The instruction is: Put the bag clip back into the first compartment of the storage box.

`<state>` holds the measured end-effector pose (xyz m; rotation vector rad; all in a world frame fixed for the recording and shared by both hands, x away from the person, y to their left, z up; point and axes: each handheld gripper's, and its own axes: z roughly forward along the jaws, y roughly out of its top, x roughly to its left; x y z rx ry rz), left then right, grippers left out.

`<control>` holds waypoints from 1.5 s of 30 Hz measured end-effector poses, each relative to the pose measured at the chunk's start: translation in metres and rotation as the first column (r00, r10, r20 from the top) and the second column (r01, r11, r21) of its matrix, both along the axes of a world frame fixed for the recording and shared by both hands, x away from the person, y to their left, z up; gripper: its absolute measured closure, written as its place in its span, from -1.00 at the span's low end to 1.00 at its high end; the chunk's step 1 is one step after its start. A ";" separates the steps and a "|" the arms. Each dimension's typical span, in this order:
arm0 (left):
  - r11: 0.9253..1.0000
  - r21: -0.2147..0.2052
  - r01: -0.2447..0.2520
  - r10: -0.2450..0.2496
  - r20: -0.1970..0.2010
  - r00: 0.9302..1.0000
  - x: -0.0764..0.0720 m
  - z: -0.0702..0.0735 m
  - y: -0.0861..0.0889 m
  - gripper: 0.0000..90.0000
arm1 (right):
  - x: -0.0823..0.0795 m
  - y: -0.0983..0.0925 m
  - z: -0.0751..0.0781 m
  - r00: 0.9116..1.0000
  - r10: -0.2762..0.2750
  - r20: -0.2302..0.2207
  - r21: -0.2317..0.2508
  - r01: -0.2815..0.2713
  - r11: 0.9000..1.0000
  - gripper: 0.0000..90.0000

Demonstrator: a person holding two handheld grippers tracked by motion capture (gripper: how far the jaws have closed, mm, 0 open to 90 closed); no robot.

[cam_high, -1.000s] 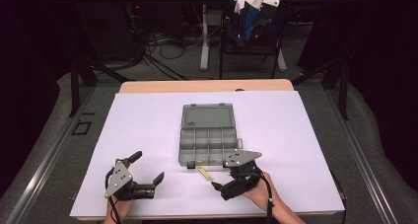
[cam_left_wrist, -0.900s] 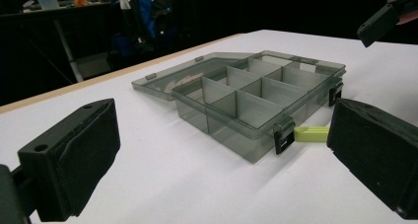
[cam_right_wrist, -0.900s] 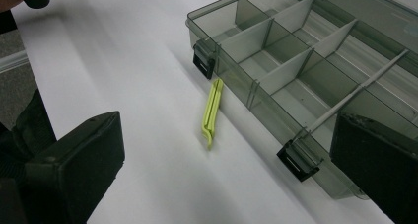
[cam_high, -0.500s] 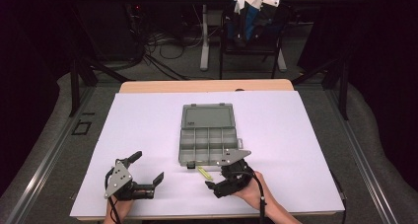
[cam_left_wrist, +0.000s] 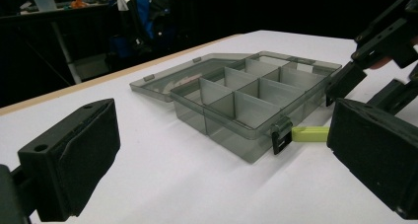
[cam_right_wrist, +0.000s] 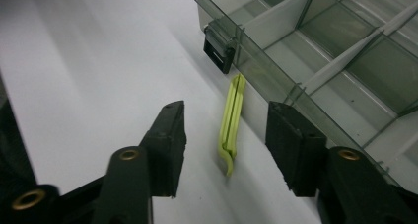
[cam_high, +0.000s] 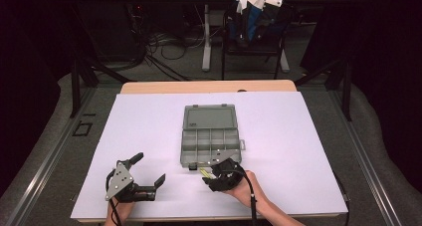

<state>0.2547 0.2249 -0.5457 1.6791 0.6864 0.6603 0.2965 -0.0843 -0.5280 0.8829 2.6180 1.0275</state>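
A grey see-through compartment box (cam_high: 211, 140) lies open at the table's middle, its lid (cam_high: 208, 117) folded flat behind it. Along the box's front wall lies a thin yellow-green plastic strip (cam_right_wrist: 230, 124), also seen as the strip (cam_left_wrist: 309, 133) beside a black latch (cam_left_wrist: 281, 135). My right gripper (cam_right_wrist: 224, 147) is open, with the strip lying on the table between its two jaws, apart from both pads. In the high view that right gripper (cam_high: 211, 175) sits at the box's front edge. My left gripper (cam_high: 148, 175) rests open on the table to the left, holding nothing.
The white table sheet (cam_high: 149, 126) spreads wide on both sides of the box. A wooden table edge (cam_high: 209, 86) runs along the back. Beyond it stand a chair with clothing (cam_high: 254, 12), cables and dark stands on the floor.
My right gripper has moved left and forward toward the box's front edge, bringing its open jaws around the yellow-green strip. The left gripper has stayed put.
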 end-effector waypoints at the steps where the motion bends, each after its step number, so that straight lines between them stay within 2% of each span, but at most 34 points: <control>1: 1.000 -0.001 0.000 0.000 -0.001 1.000 0.000 0.000 0.000 -1.00 | 0.002 0.002 -0.003 1.000 -0.001 -0.008 -0.007 0.001 1.000 0.19; 6: 1.000 -0.002 0.003 -0.003 -0.004 1.000 0.001 -0.001 0.000 -1.00 | 0.006 0.009 -0.011 1.000 0.003 -0.015 -0.026 -0.003 1.000 0.38; 9: 1.000 -0.002 0.004 -0.004 -0.004 1.000 0.001 0.000 0.000 -1.00 | 0.008 0.010 -0.013 1.000 -0.016 -0.009 -0.023 0.016 1.000 0.44; 22: 1.000 0.004 0.006 -0.006 -0.011 1.000 0.000 -0.001 -0.001 -1.00 | 0.013 0.015 -0.021 0.999 -0.040 -0.024 -0.019 0.040 0.999 0.69; 34: 1.000 0.006 0.013 -0.013 -0.015 1.000 0.000 -0.001 -0.001 -1.00 | 0.015 0.016 -0.023 0.998 -0.045 -0.031 -0.021 0.044 0.999 0.75; 45: 1.000 0.007 0.017 -0.017 -0.014 1.000 0.001 -0.001 -0.002 -1.00 | 0.015 0.016 -0.025 0.999 -0.025 -0.024 -0.023 0.024 0.999 0.78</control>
